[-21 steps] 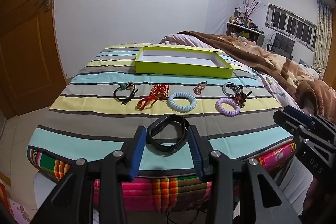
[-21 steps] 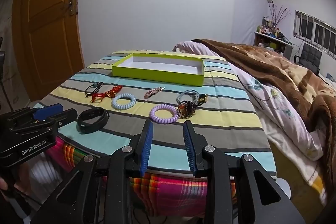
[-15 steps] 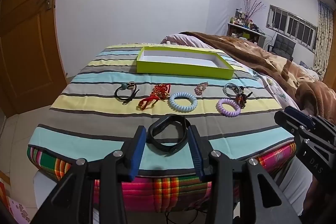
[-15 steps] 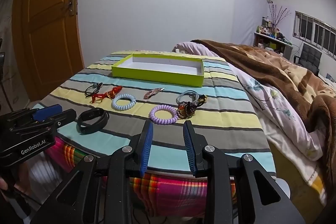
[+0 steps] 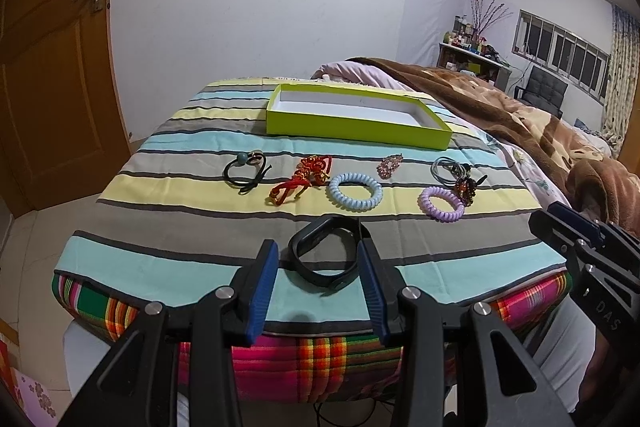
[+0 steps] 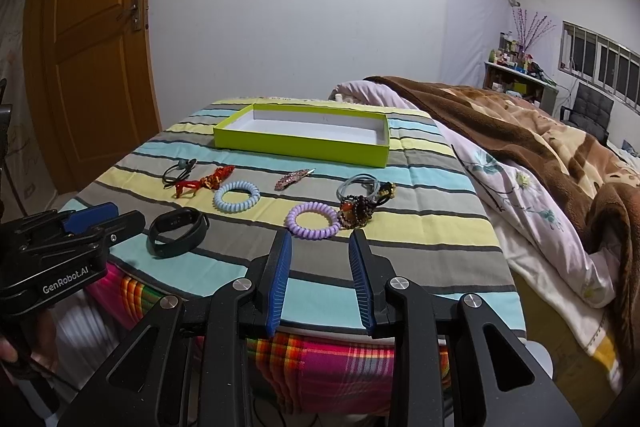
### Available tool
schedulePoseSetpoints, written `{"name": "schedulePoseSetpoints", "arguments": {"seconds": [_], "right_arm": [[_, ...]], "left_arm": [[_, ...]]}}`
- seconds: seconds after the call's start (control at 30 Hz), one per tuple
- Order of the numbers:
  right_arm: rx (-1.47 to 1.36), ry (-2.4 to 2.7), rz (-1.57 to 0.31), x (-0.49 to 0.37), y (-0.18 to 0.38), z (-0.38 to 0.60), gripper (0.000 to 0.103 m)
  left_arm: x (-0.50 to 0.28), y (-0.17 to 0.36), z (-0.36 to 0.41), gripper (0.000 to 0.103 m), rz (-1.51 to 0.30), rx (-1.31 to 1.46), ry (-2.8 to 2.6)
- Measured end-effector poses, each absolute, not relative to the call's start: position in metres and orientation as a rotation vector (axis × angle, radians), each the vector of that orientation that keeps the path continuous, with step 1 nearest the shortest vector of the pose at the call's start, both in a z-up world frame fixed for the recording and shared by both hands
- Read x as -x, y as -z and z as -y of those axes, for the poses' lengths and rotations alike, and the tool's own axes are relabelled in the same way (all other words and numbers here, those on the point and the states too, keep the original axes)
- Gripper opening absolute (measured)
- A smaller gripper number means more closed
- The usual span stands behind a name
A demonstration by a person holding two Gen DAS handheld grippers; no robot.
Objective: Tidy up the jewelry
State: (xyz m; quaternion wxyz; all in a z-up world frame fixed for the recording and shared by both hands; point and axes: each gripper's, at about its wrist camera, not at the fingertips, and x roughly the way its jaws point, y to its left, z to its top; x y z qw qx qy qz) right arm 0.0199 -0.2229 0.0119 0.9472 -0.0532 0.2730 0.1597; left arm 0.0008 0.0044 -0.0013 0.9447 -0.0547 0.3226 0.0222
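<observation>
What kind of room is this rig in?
Most likely a home bedroom: a bed with a brown blanket beside the striped cloth, a wooden door, and a cluttered shelf by the window.

A: Your left tool is covering the near edge of the black band.

B: And the shelf bottles?

A: They are staying too small to tell. The picture's edge is cutting off your right tool.

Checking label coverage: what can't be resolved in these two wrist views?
- Black band: near edge partly behind left gripper fingers, left view.
- Beaded bracelet and grey ties: tangled, count unclear, both views.
- Shelf items: too small.
- Person's hand: cut off by the frame edge, right view.
</observation>
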Motion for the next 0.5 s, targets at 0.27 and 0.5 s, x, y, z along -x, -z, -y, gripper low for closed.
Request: {"name": "schedulePoseSetpoints", "arguments": {"seconds": [0.27, 0.5], "right_arm": [[0.110, -0.324, -0.556, -0.0207, -0.0124, 0.2232, 0.030], [0.108, -0.323, -0.557, -0.0223, -0.0123, 0.2223, 0.030]], "left_arm": [[-0.0024, 0.0040, -0.0047, 0.043, -0.661, 0.114, -0.039], [-0.0013, 0.0043, -0.0032, 0.043, -0.653, 0.108, -0.043]]}}
